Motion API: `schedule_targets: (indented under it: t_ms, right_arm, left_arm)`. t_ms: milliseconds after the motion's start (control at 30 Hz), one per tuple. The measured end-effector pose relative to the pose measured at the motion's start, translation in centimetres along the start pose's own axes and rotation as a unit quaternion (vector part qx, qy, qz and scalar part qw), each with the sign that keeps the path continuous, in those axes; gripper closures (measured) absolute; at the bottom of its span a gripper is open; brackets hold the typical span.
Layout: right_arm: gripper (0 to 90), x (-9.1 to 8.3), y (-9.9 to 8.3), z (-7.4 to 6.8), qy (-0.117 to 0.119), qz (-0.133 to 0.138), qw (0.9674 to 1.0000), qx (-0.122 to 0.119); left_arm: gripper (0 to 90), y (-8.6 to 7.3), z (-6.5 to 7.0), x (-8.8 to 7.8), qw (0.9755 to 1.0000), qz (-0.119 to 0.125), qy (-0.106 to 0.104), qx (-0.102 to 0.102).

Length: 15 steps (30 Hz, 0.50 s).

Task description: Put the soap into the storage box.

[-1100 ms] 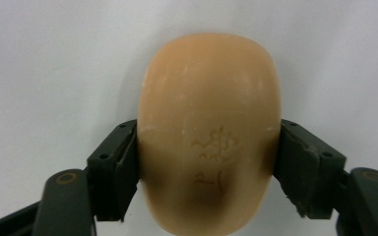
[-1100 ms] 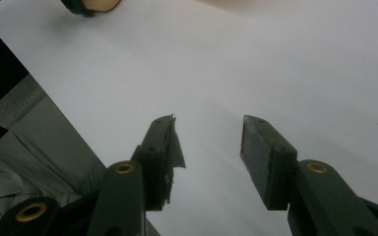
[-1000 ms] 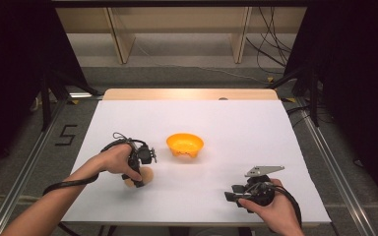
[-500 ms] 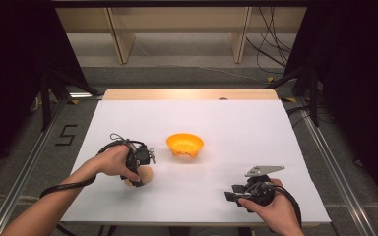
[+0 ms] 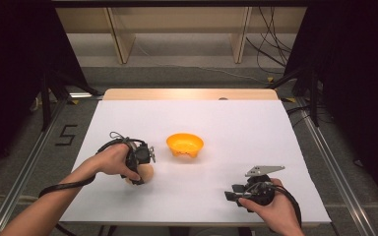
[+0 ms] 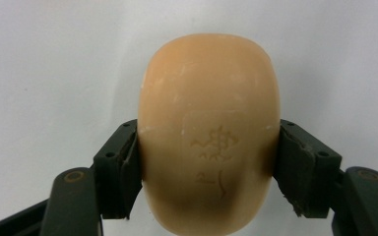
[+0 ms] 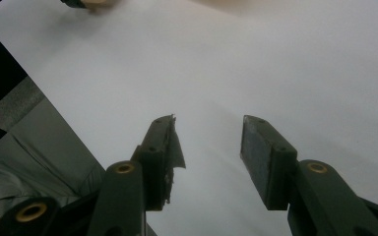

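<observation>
Gripping: the left gripper (image 6: 209, 162) is clamping a peach-coloured bar of soap (image 6: 209, 132), one jaw on each long side, contact sitting nearer the soap's near end than its middle.
Soap position: it is sitting at the near left of the white bench (image 5: 275, 132), under the left hand (image 5: 113, 160), just left and near of the orange bowl (image 5: 184, 144), apart from it.
Soap from above: in the high view the soap (image 5: 146, 173) is peeking out beneath the left gripper (image 5: 140, 167), seemingly resting on or just above the bench; which one I cannot tell.
Step in hand: judging by the layout, the soap is being taken up for the bowl.
Doing it well: keeping the squeeze steady, since the soap is rounded and smooth and is likely inclined to squirt forward out of the jaws.
Lifting: rising straight and high enough that the soap is passing over the bowl's rim rather than nudging it.
Placing: centring over the bowl's hollow before letting go, lowering close so the soap is not bouncing out.
Right gripper: the right gripper (image 7: 206, 152) is idling with jaws apart and empty over the near right of the bench, well apart from the bowl.
Risk: a light bowl is liable to slide if bumped.
</observation>
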State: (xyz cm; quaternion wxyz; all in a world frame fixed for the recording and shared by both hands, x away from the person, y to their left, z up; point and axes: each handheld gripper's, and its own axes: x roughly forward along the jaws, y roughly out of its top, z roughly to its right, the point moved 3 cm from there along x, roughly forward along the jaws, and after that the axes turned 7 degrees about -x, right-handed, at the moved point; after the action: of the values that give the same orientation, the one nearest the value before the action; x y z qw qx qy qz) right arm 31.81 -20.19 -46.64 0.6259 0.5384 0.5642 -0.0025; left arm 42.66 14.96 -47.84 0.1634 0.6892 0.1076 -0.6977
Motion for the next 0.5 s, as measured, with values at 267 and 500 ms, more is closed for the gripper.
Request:
schedule_targets:
  t_ms: [267, 500]
  right_arm:
    - [56.7, 0.0, 0.0, 0.0, 0.0, 0.0, 1.0, 0.0]
    - [56.7, -0.2, 0.0, 0.1, 0.0, -0.013, 0.9999, 0.0]
  left_arm:
    - [32.7, 0.4, 0.0, -0.6, 1.0, 0.005, 0.004, 0.002]
    - [32.7, 0.7, -0.2, -1.1, 0.9998, 0.011, 0.012, 0.007]
